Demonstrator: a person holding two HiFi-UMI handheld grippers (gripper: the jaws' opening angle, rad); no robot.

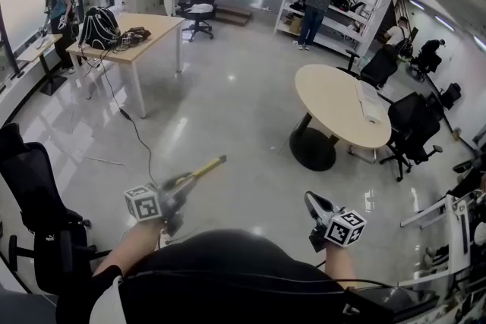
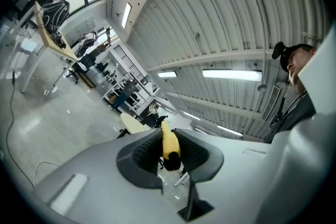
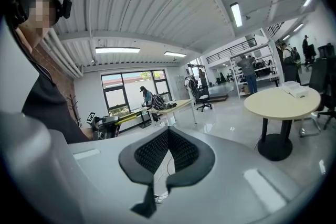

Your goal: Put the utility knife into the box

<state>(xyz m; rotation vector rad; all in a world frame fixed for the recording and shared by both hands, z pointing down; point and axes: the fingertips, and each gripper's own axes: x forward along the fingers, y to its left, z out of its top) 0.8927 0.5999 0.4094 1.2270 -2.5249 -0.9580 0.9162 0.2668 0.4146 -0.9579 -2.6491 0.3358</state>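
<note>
Plainly, the left gripper [image 1: 181, 184] is clamped on the yellow utility knife [image 1: 206, 167], which it holds in the air above the floor [image 1: 228, 95]. The knife's long axis runs along the jaws, with its free end pointing forward and to the right. The right gripper [image 1: 314, 202] has its jaws closed together on nothing.

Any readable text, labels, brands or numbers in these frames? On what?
None readable.
Left cube, right cube: black-and-white square marker patterns only, no letters or numbers.
Papers on the round table: too small to read.
Knife: no print shows.
</note>
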